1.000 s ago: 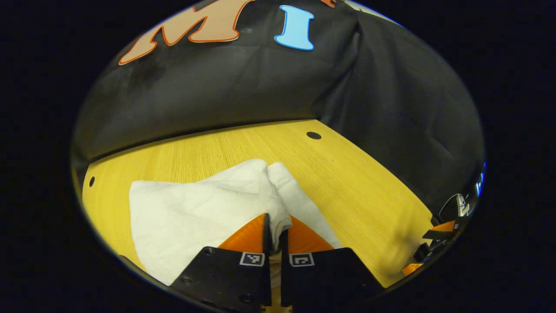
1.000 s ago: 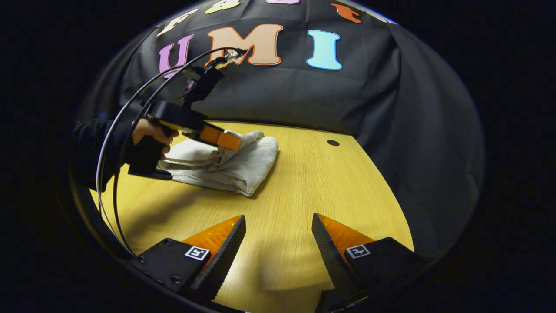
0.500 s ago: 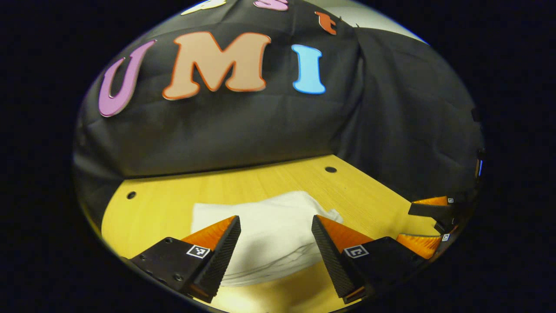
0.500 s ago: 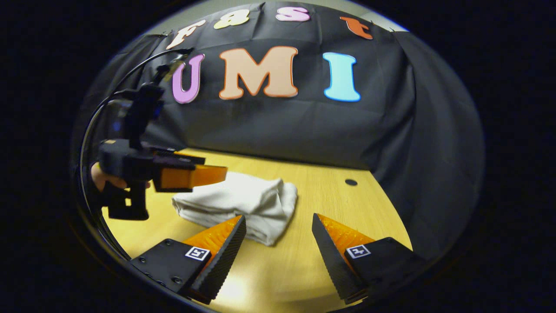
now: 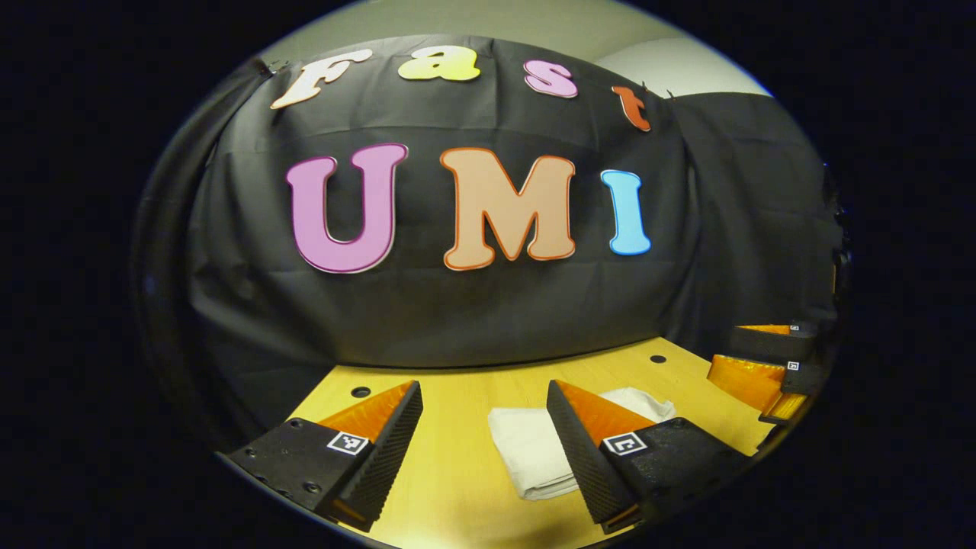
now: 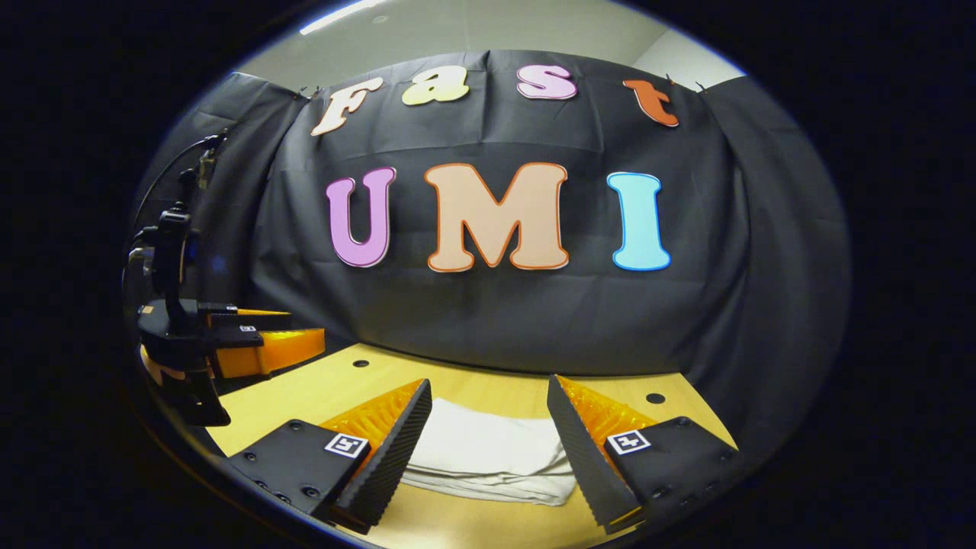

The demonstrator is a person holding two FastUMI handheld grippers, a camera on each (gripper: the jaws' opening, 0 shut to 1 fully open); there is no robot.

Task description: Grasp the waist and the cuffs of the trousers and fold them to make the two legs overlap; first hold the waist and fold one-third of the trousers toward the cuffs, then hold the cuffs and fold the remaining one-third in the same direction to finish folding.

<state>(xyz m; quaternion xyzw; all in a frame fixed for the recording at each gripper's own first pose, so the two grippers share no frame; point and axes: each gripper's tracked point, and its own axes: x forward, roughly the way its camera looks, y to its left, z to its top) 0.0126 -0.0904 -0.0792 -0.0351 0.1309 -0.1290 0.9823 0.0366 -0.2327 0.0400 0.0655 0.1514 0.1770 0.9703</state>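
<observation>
The white trousers [image 6: 488, 451] lie folded into a compact bundle on the wooden table [image 6: 320, 389]. In the left gripper view the trousers [image 5: 530, 450] show just past and partly behind the right-hand finger. My left gripper [image 5: 484, 435] is open, raised off the cloth, with nothing between its fingers. My right gripper [image 6: 488, 438] is open too, hovering near the bundle's front edge. In the right gripper view the left gripper [image 6: 286, 345] hangs at the far left. In the left gripper view the right gripper [image 5: 762, 366] sits at the far right.
The table [image 5: 457, 496] has small round holes [image 5: 361, 392] near its back edge [image 6: 655, 398]. The black cloth wall [image 5: 488, 305] stands right behind the table. A cable [image 6: 179, 175] rises from the left gripper.
My left gripper has let go of the trousers, opened and pulled back and up. Both grippers have tilted up toward the wall. The folded bundle stays on the table.
</observation>
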